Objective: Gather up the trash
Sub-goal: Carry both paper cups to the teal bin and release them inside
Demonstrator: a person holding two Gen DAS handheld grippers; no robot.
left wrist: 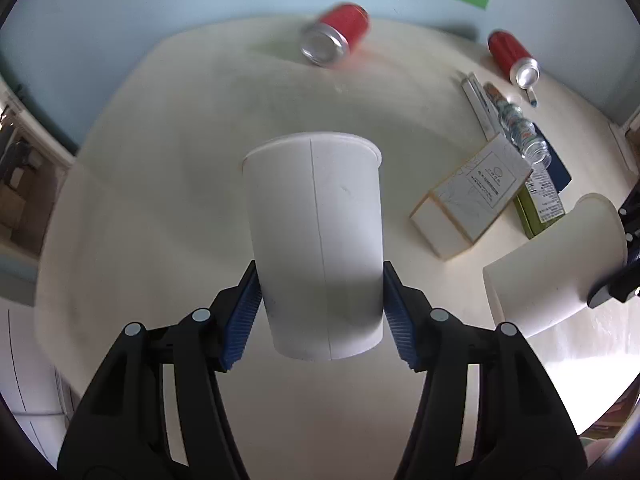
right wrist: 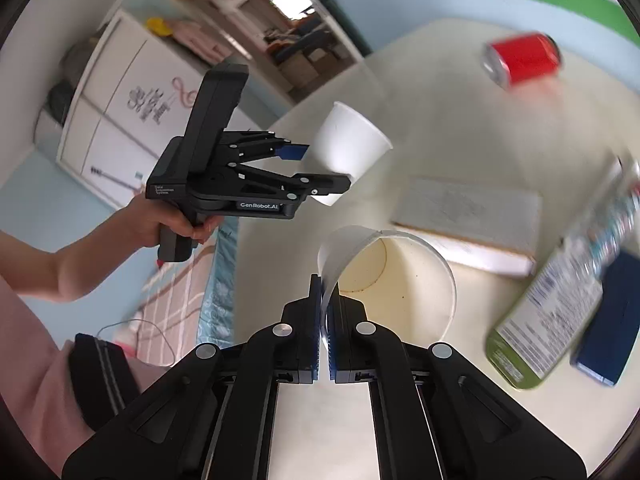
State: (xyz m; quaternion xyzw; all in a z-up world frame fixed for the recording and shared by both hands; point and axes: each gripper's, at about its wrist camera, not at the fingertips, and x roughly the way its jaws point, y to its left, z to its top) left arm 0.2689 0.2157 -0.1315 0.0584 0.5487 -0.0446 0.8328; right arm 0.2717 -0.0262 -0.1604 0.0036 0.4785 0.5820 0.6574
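Right gripper point(right wrist: 325, 312) jaws pinched together on the rim of a stained paper cup point(right wrist: 400, 276), thin wall suits an edge grip. Left gripper point(left wrist: 320, 312) jaws clamp a white cup's point(left wrist: 316, 232) sides. Red can point(left wrist: 336, 32) lies on tabletop point(left wrist: 160, 160) at 12 o'clock, uncollected.

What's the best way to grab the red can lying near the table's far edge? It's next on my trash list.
The red can lies on its side, silver end toward the left wrist camera. Come from above and close the jaws across the round middle of its body, not along its length. It may roll, so squeeze squarely.
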